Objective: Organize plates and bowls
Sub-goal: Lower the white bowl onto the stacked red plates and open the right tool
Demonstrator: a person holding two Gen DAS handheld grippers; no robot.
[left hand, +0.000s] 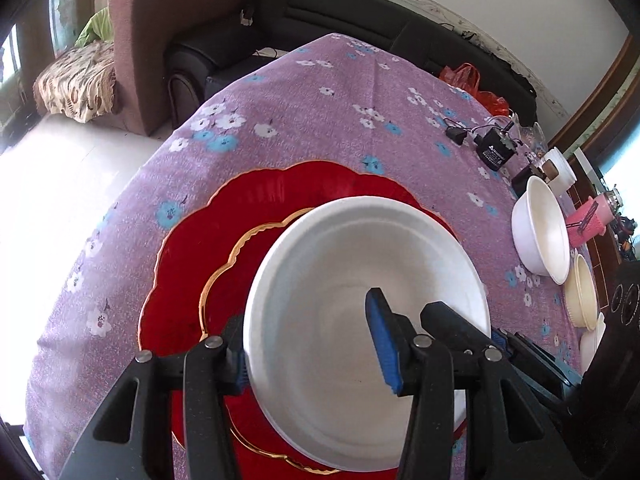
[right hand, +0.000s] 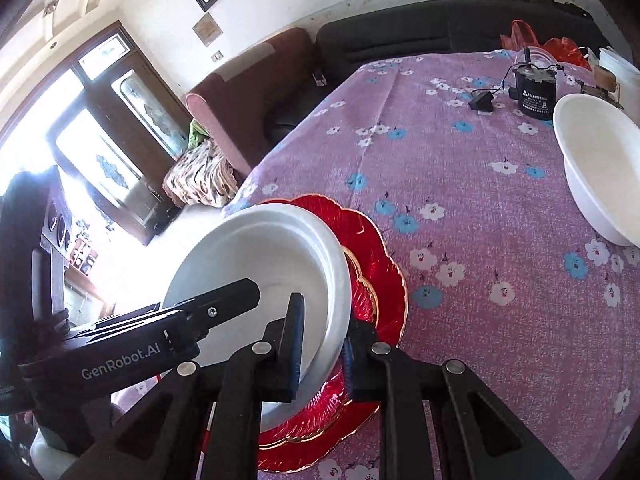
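Observation:
A white bowl [left hand: 360, 280] [right hand: 264, 264] hangs tilted over a red scalloped plate with gold trim [left hand: 200, 248] [right hand: 376, 248] on the purple flowered tablecloth [left hand: 320, 112] [right hand: 480, 200]. I cannot tell whether the bowl touches the plate. My left gripper [left hand: 310, 348] grips the bowl's near-left wall, one blue pad inside and the other finger outside the rim. My right gripper [right hand: 320, 348] is shut on the bowl's rim, one pad inside and one outside. In the right wrist view the left gripper's finger [right hand: 240, 292] reaches into the bowl from the left.
A second white bowl [left hand: 540, 232] [right hand: 600, 168] and a cream bowl [left hand: 582, 292] stand at the table's right. Behind them lie a black power adapter with cables [left hand: 494, 152] [right hand: 534, 92], a pink object [left hand: 588, 220] and a red bag [left hand: 476, 88]. Sofas stand beyond the table.

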